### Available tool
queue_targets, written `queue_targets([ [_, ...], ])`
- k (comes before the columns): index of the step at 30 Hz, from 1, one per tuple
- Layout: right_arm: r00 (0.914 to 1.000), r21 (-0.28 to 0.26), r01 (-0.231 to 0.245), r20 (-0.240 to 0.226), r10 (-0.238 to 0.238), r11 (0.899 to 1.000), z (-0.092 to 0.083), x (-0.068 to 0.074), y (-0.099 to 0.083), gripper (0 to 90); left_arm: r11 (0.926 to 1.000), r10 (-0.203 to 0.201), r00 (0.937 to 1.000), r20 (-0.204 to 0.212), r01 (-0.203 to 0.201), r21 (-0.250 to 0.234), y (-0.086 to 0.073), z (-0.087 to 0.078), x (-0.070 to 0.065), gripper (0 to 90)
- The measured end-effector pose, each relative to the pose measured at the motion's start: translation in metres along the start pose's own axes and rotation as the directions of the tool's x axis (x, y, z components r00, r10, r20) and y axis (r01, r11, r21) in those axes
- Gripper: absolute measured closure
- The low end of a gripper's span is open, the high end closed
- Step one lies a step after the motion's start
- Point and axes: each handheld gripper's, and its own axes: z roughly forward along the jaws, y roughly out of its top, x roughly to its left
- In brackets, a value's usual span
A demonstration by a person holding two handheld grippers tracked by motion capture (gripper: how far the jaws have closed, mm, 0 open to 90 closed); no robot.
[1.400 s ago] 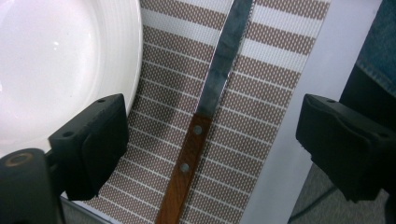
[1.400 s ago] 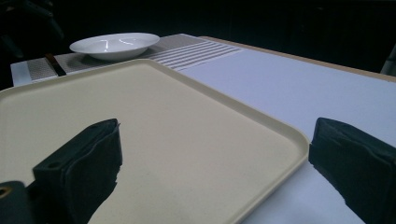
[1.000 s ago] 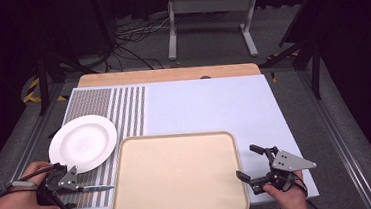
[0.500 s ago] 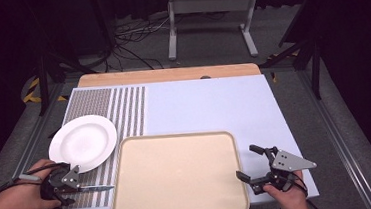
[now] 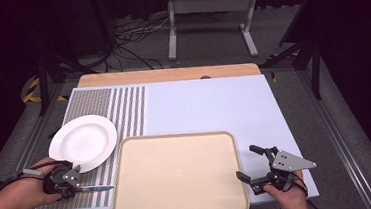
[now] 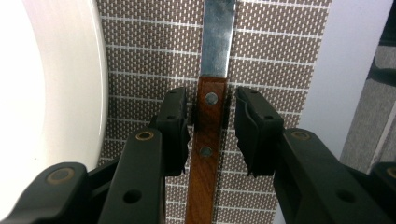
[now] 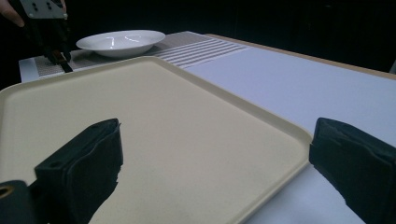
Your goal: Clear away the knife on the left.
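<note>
A knife with a wooden handle (image 6: 208, 121) and steel blade (image 5: 99, 189) lies on the striped mat, just in front of the white plate (image 5: 82, 141). My left gripper (image 5: 78, 187) is lowered over the handle; its jaws have just been closing, and the pads (image 6: 175, 126) stand a sliver off either side of the handle without pressing it. My right gripper (image 5: 245, 161) rests open at the right edge of the cream tray (image 5: 180, 185), with the tray's corner (image 7: 280, 140) between its wide-apart fingers and nothing held.
The brown-and-white striped mat (image 5: 118, 109) covers the table's left part, and the white plate's rim (image 6: 60, 93) lies close to the left of the knife. A pale blue surface (image 5: 208, 102) stretches behind the tray. Dark floor, cables and stands lie beyond.
The left hand has shifted slightly down and in over the knife, and its jaws have narrowed around the handle. The right gripper, tray and plate have not moved.
</note>
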Motion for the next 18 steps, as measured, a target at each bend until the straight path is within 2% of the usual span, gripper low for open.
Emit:
queue_targets([
  [4,1.0,0.002,-0.001,-0.002,0.001,1.0,0.0003,0.0001,-0.0004,3.3,0.9994,0.031,0.9994,0.017,-0.031,0.012,0.0027,0.0002,-0.0002,75.7],
  [5,1.0,0.003,-0.001,-0.003,0.001,1.0,0.0004,0.0001,-0.0005,3.3,0.9992,0.039,0.999,0.019,-0.039,0.004,0.0025,0.0008,0.0003,75.7],
  [6,1.0,0.003,-0.001,-0.002,0.001,1.0,0.0004,0.0002,-0.0005,3.3,0.9991,0.037,0.9992,0.017,-0.038,0.019,0.0027,-0.0003,0.0002,77.1],
  [7,1.0,0.001,-0.002,-0.004,0.002,1.0,0.0005,0.0002,-0.0005,3.3,0.999,0.044,0.9989,0.016,-0.044,0.003,0.0021,0.0007,0.0005,77.2],
  [8,1.0,0.001,-0.002,-0.004,0.002,1.0,0.0004,0.0003,-0.0005,3.3,0.9984,0.053,0.9985,0.016,-0.053,0.018,0.003,-0.0002,0.0004,77.3],
  [9,1.0,-0.001,-0.004,-0.005,0.004,1.0,0.0005,0.0004,-0.0006,3.3,0.9993,0.035,0.9992,0.019,-0.035,0.015,0.0026,0.0004,-0.0014,77.4],
  [10,1.0,-0.001,-0.004,-0.005,0.004,1.0,0.0005,0.0004,-0.0006,3.3,0.9993,0.035,0.9992,0.019,-0.035,0.015,0.0026,0.0004,-0.0014,77.4],
  [13,1.0,-0.001,-0.002,-0.004,0.002,1.0,0.0007,0.0003,-0.0006,3.3,0.9975,0.066,0.9977,0.014,-0.066,0.026,0.0049,0.0003,-0.0002,77.4],
  [15,1.0,0.0,0.001,-0.006,-0.001,1.0,0.0008,0.0004,-0.0006,3.3,0.999,0.034,0.9992,0.02,-0.035,0.027,0.0049,0.0007,-0.0016,77.5],
  [18,1.0,-0.002,-0.005,-0.006,0.005,1.0,0.0006,0.0001,-0.001,3.3,0.9987,0.038,0.9991,0.021,-0.038,0.033,0.0053,0.0003,-0.0011,77.6],
])
